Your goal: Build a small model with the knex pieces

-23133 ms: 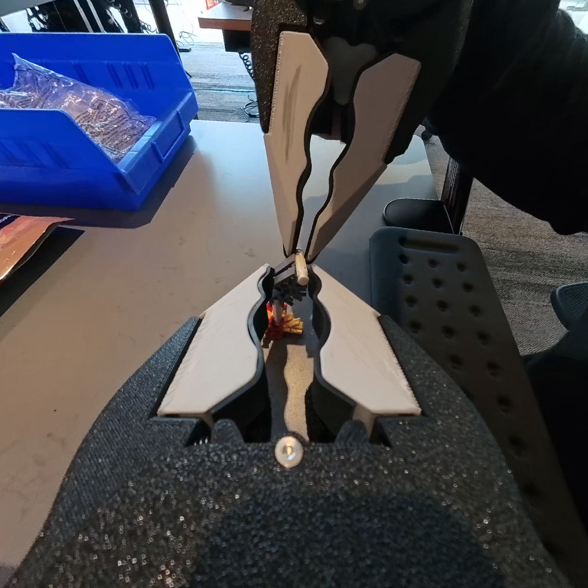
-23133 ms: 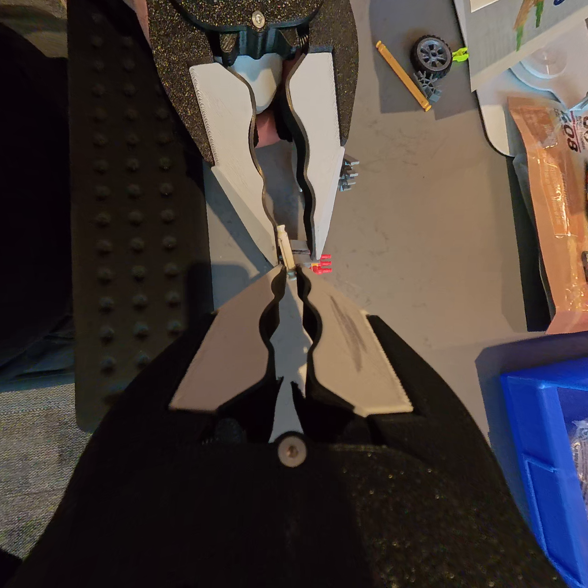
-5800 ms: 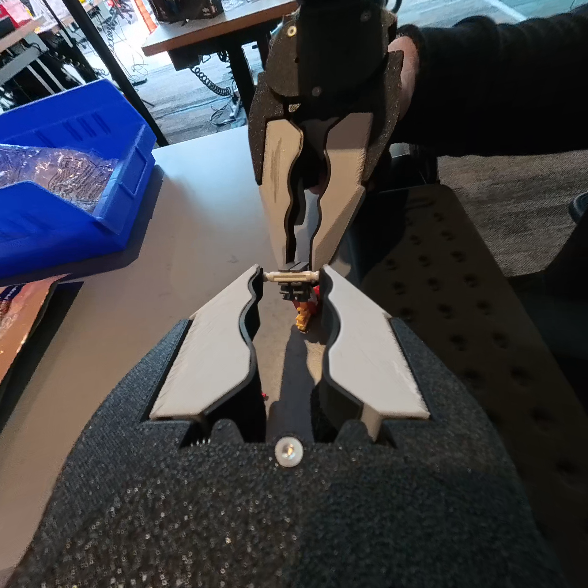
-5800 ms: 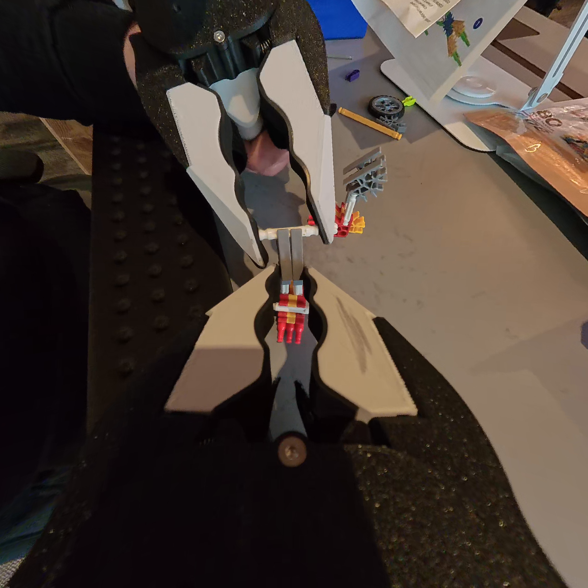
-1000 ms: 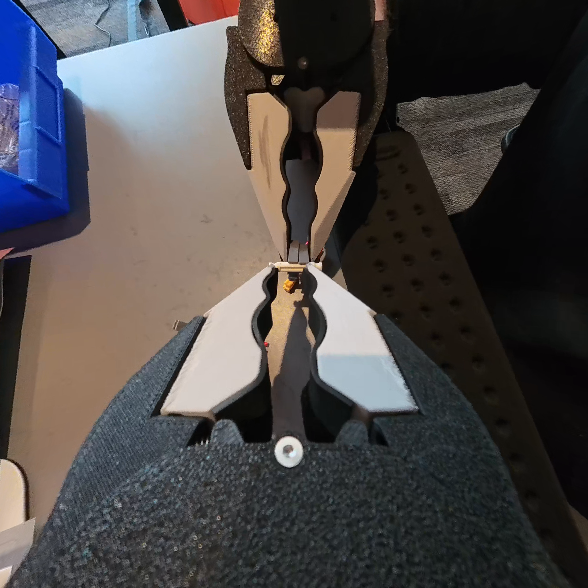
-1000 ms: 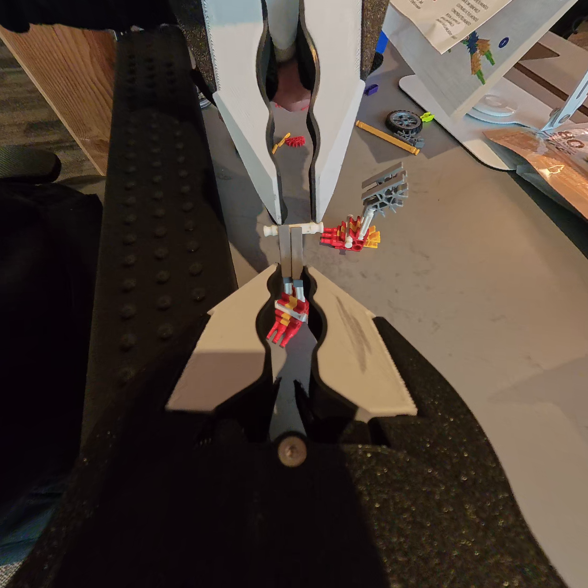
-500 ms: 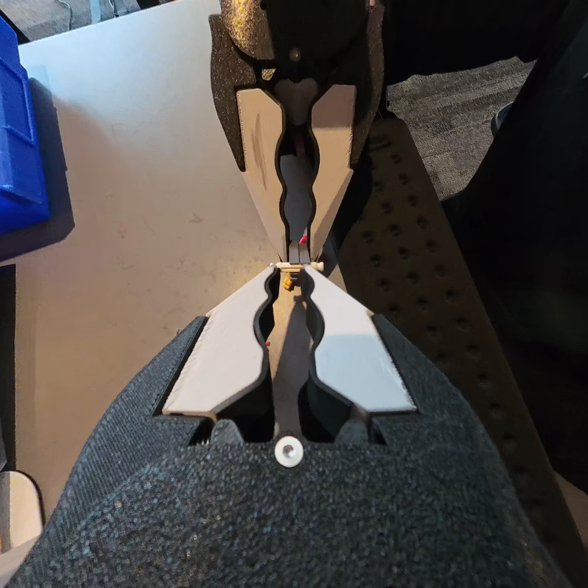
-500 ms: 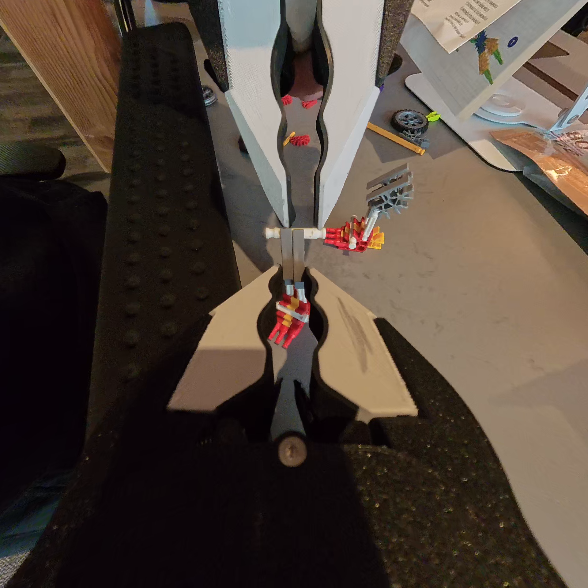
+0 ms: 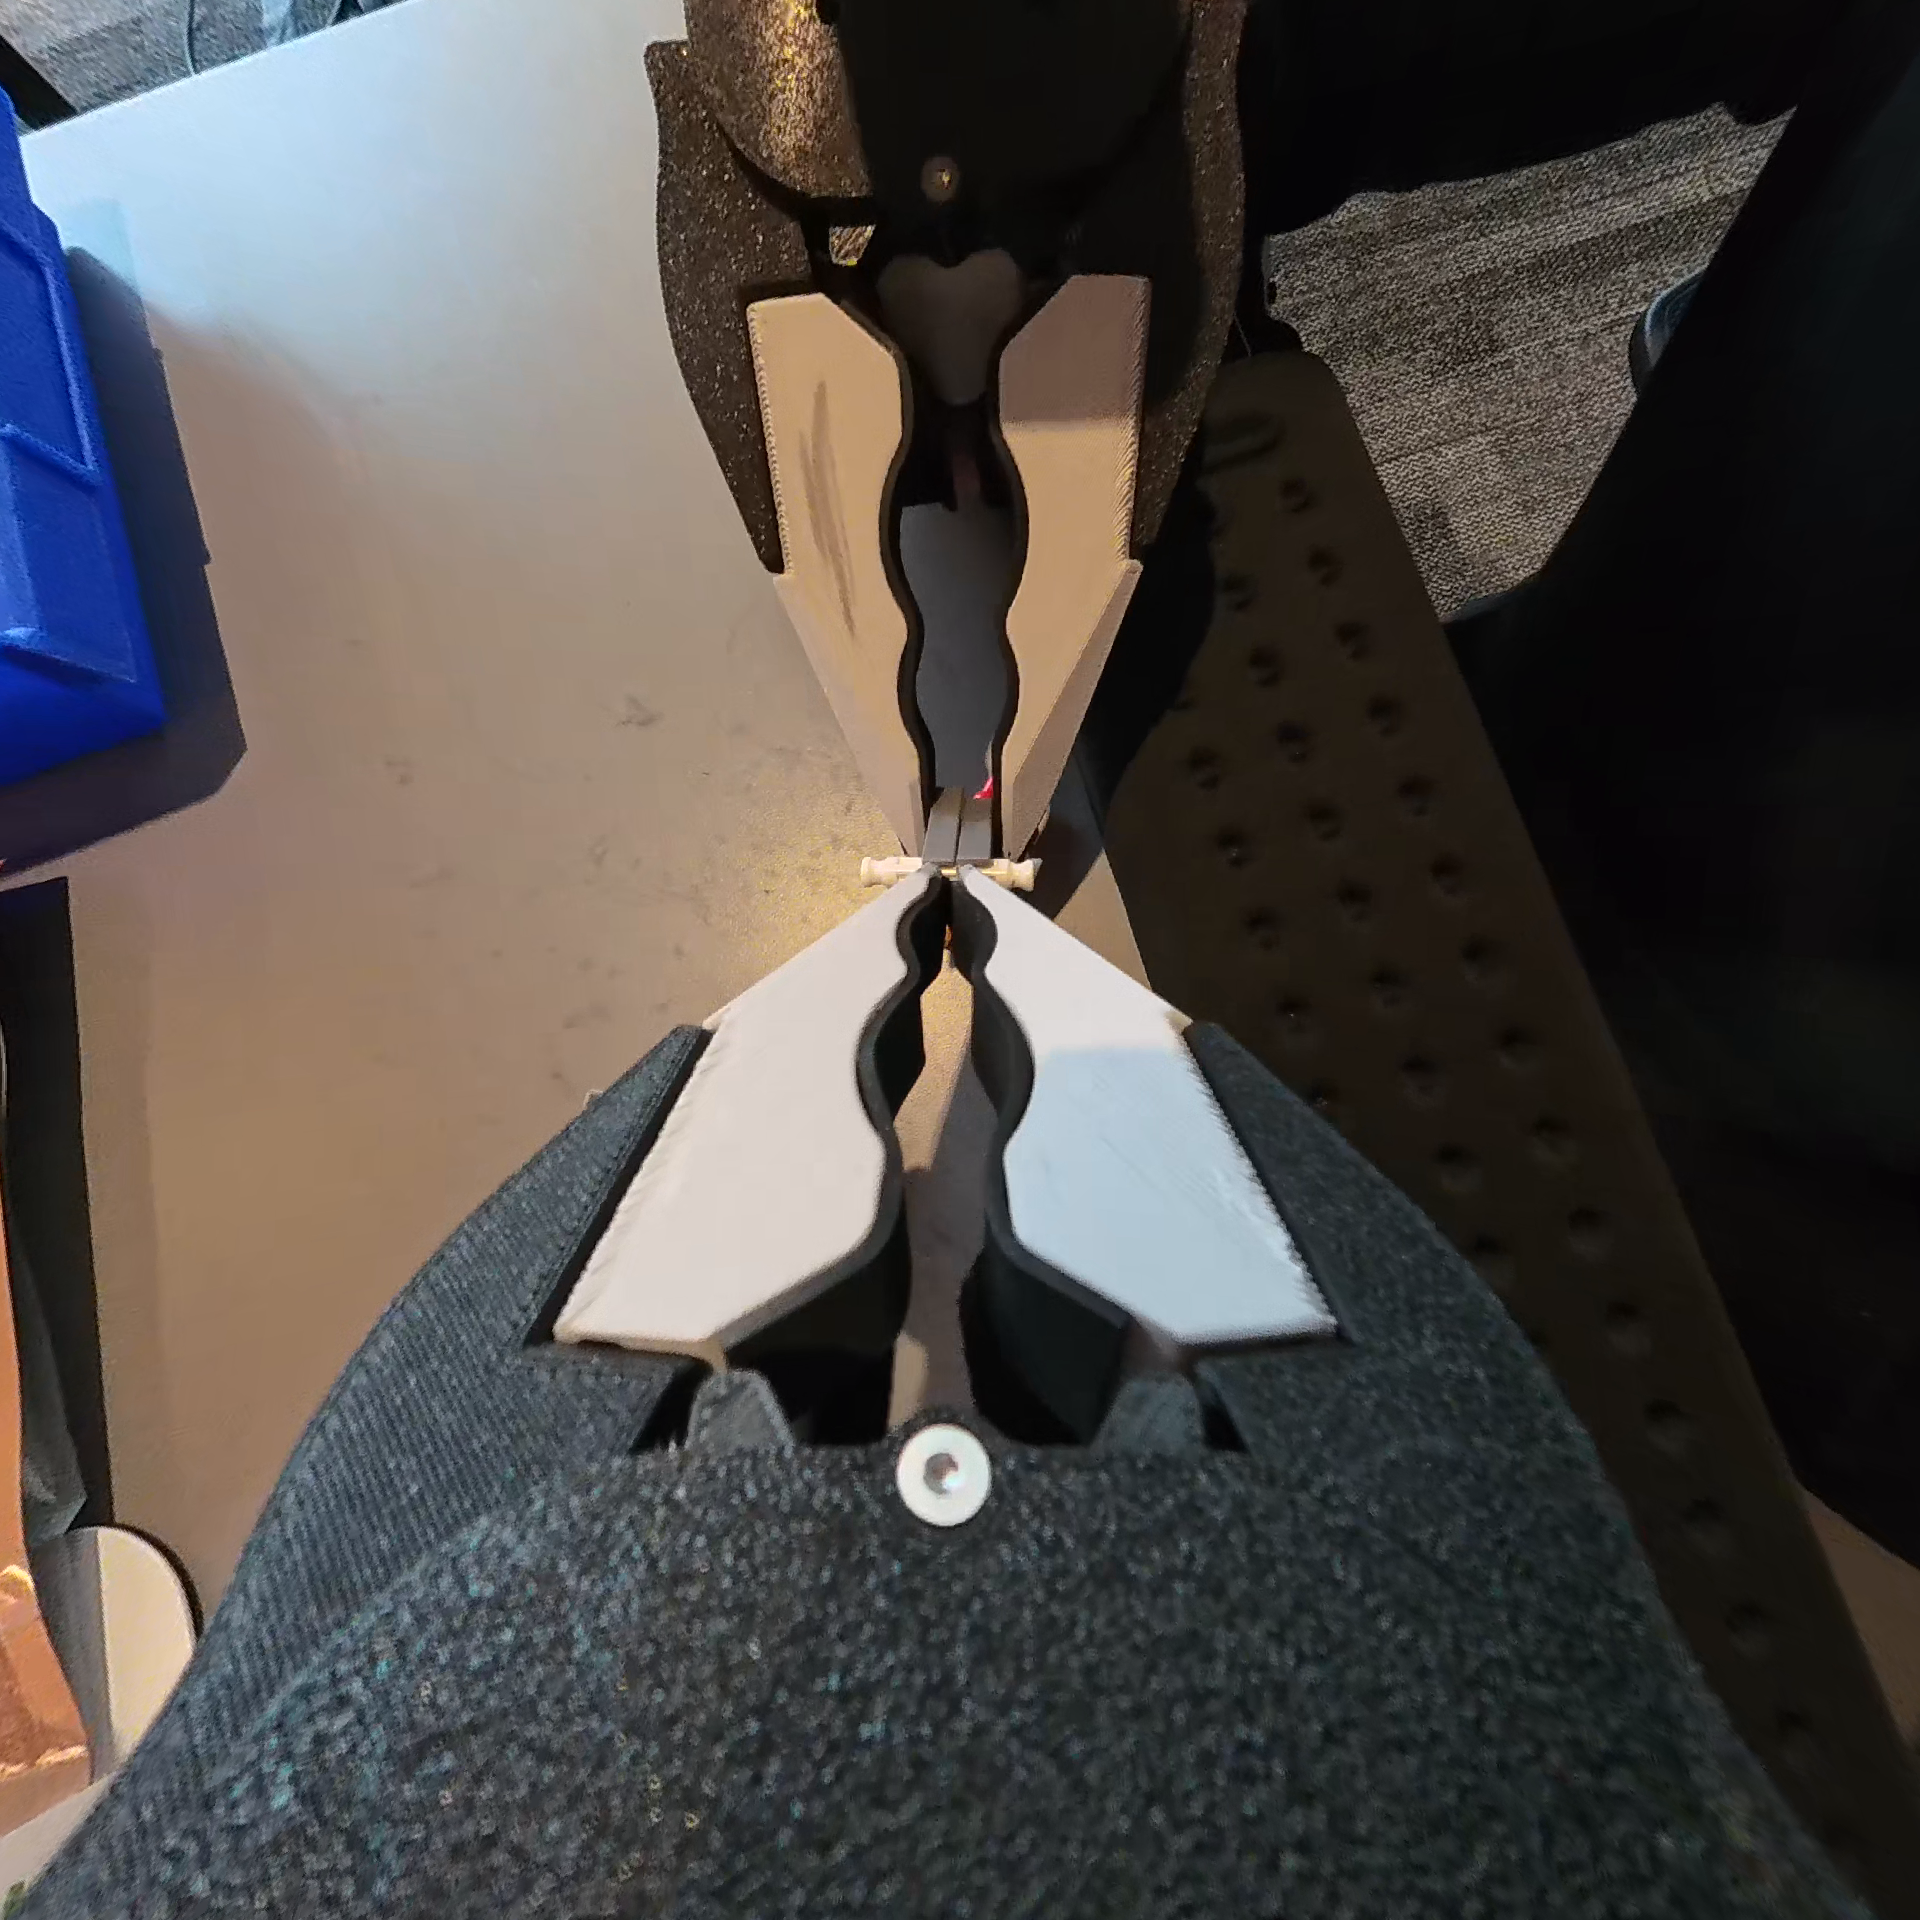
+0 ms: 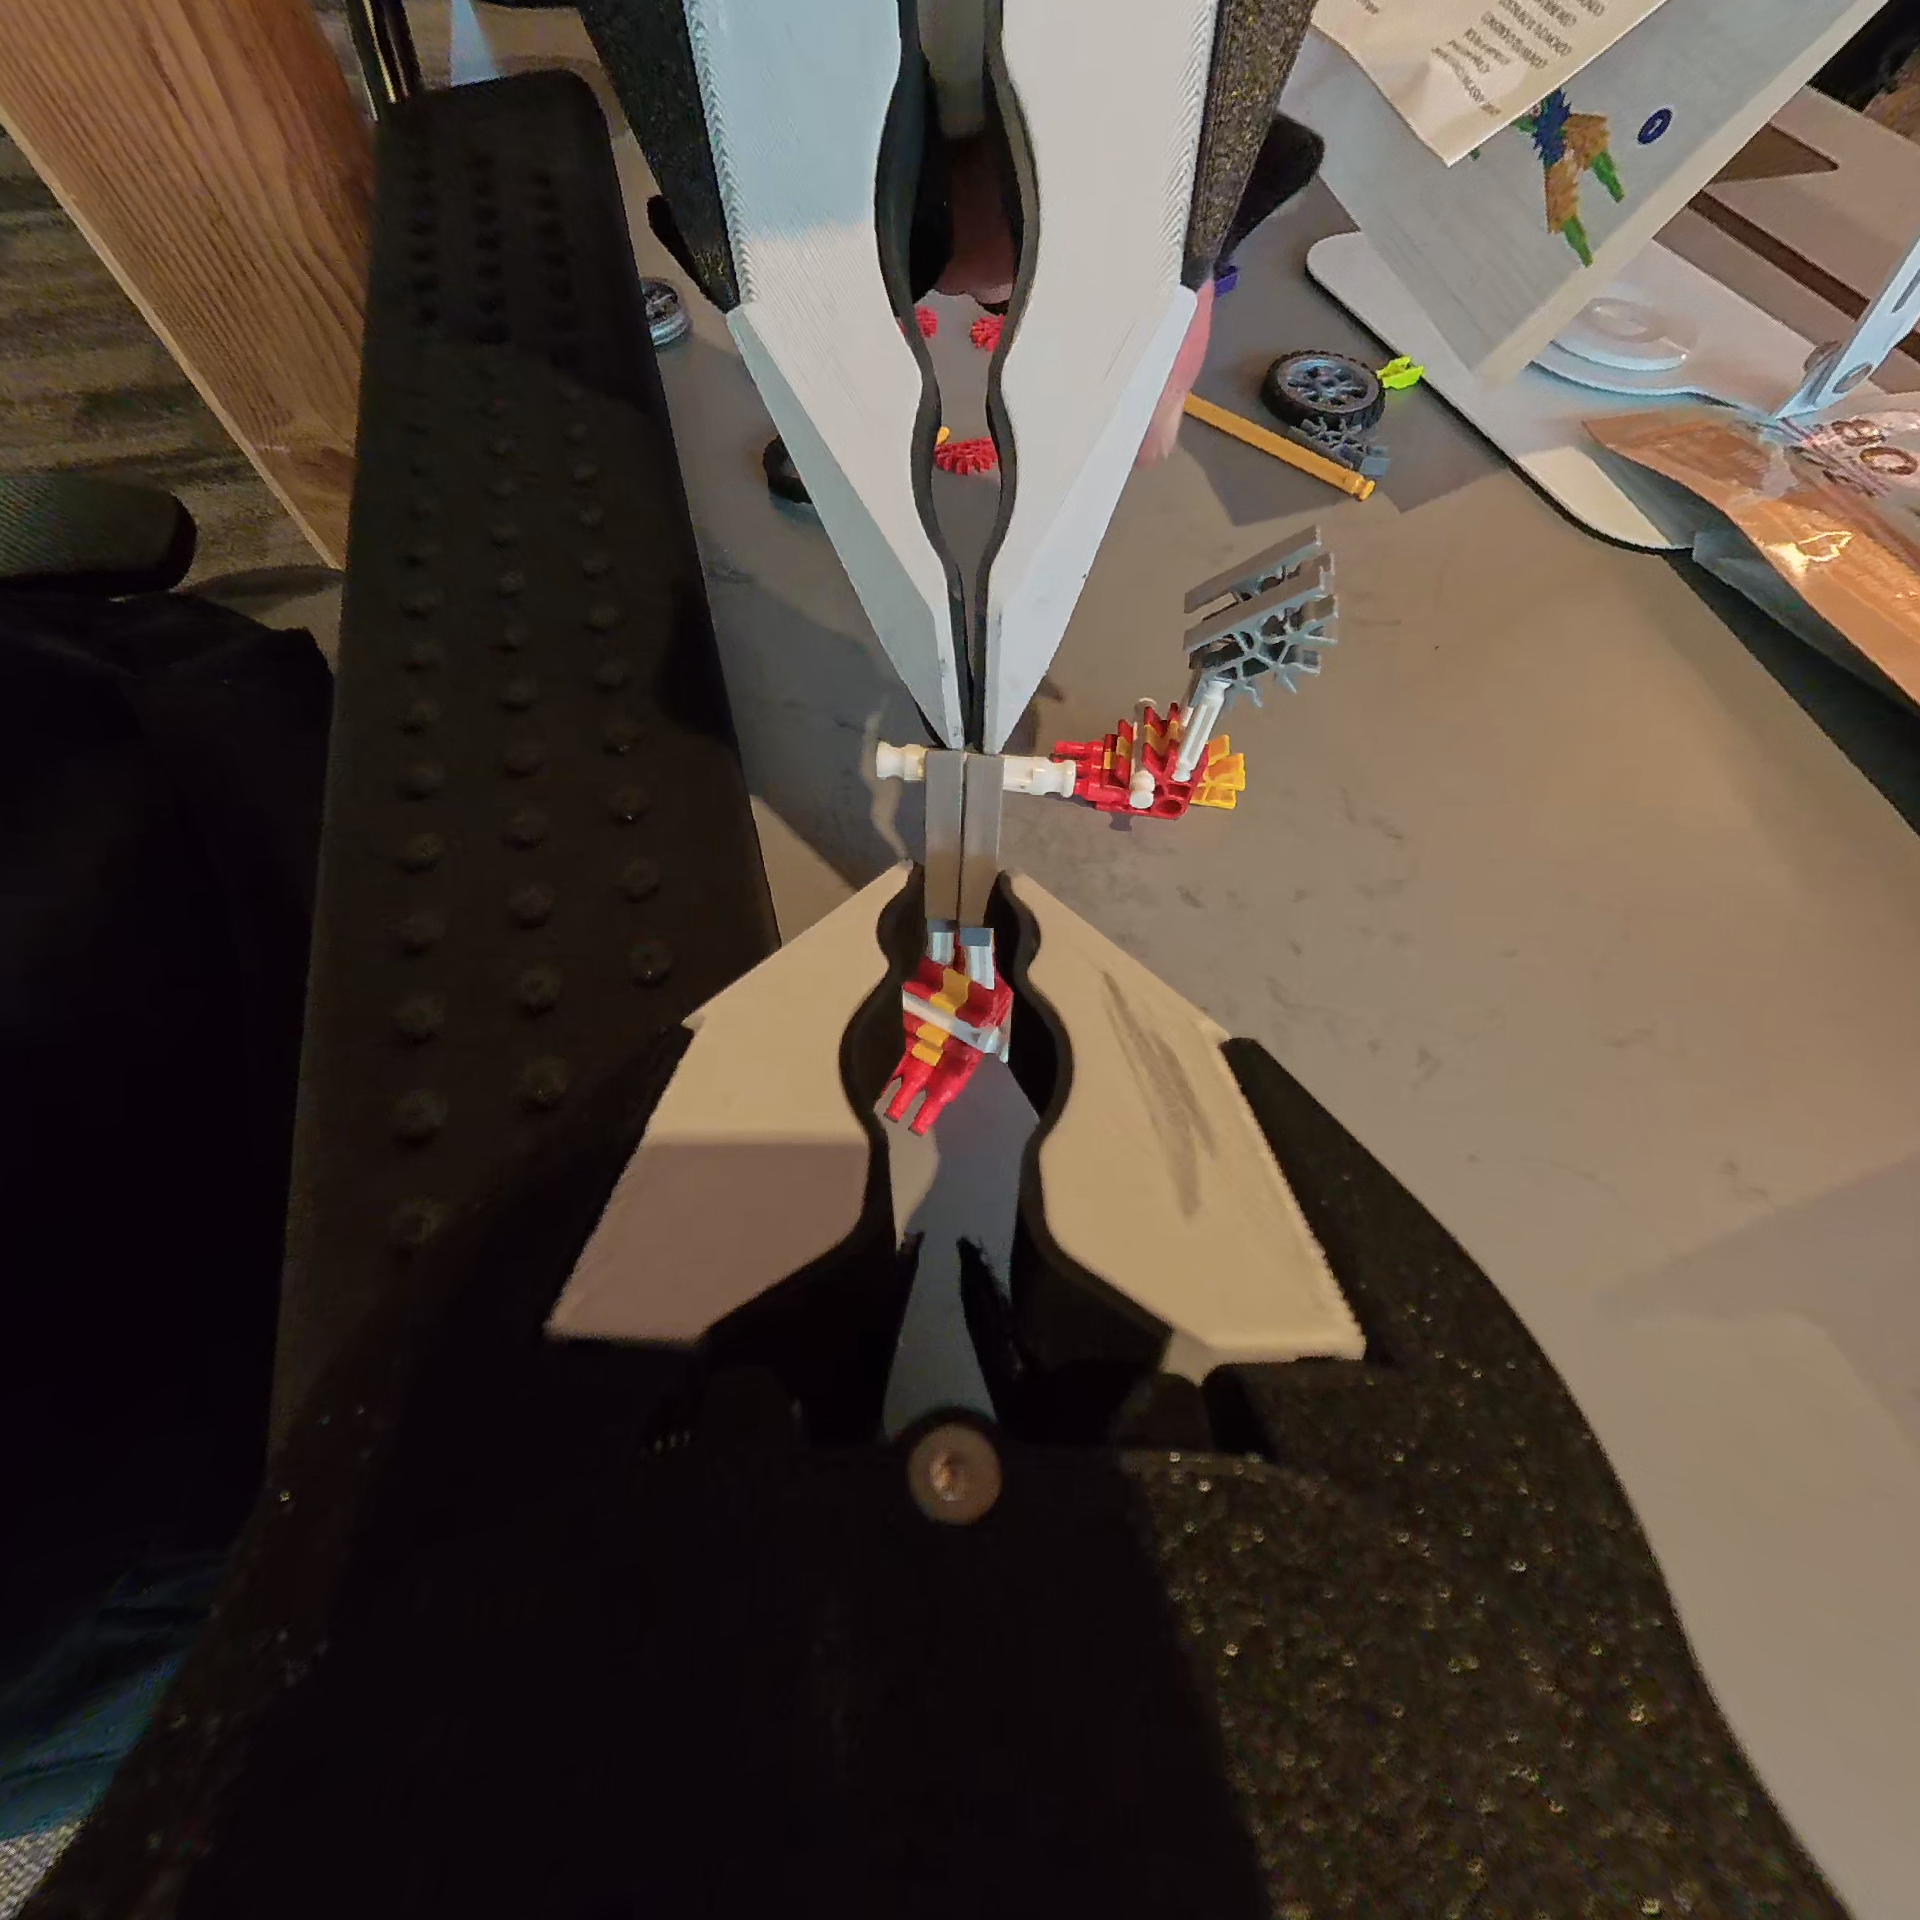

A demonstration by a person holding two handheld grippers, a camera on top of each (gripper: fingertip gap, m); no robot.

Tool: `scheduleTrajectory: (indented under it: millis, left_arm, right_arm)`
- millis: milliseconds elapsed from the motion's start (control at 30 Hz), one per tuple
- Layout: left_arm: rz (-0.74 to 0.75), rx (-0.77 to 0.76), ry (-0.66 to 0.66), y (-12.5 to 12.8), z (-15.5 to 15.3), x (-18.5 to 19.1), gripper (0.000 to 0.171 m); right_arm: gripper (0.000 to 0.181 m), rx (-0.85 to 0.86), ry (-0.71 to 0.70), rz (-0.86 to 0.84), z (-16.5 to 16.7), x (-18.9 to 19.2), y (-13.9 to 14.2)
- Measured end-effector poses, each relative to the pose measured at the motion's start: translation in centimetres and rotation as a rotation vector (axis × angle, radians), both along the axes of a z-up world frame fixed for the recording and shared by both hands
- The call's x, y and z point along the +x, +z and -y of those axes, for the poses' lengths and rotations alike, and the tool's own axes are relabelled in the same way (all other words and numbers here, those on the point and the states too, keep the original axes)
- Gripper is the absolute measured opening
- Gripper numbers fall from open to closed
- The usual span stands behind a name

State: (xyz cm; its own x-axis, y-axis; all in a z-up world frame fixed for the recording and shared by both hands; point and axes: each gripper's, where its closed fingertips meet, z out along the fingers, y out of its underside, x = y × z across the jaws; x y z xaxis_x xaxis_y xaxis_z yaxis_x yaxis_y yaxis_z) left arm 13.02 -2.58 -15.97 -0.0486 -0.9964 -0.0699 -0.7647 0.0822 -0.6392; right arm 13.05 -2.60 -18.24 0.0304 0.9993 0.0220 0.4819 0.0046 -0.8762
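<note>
Both grippers are clamped on one toy piece: right gripper (image 10: 961, 894) pinches its grey bars (image 10: 963, 831), left gripper (image 9: 948, 883) at 12 o'clock nips the white rod (image 10: 971, 771).

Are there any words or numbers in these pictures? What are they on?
Paper sheet on the stand: tiny printed lines, upside down, too small to read well.
Orange packet: big printed characters, cut off by the edge; I don't copy writing.
Left gripper, right gripper, toy piece: no writing.
</note>
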Motion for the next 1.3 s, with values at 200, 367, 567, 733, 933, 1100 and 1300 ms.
scheduleTrajectory:
  millis: [200,367,567,733,933,1100,1300]
  left_arm:
    - [-0.021,0.017,-0.017,0.02,0.07,-0.02,0.000]
    - [-0.007,-0.013,-0.010,0.07,0.11,0.08,0.000]
    - [-0.015,-0.055,0.020,0.11,0.18,0.16,0.000]
    - [-0.051,-0.083,0.045,0.12,0.23,0.20,0.000]
    - [-0.064,-0.180,0.127,-0.23,0.32,0.15,0.000]
    - [-0.089,-0.172,0.148,-0.19,0.19,0.32,0.000]
    - [-0.041,-0.123,0.210,-0.19,-0.02,0.51,0.000]
  right_arm:
    - [0.011,-0.004,0.005,0.001,0.08,-0.03,-0.01]
    - [0.011,0.003,0.007,0.004,0.12,-0.03,-0.01]
    - [0.011,0.019,0.008,0.008,0.16,-0.13,-0.05]
    - [0.011,0.025,0.007,0.009,0.22,-0.14,-0.06]
    - [0.011,0.049,0.009,0.014,0.34,-0.27,-0.08]
    - [0.011,0.044,-0.004,0.007,0.28,-0.23,-0.09]
    - [0.011,0.037,-0.012,0.008,0.17,-0.19,-0.11]
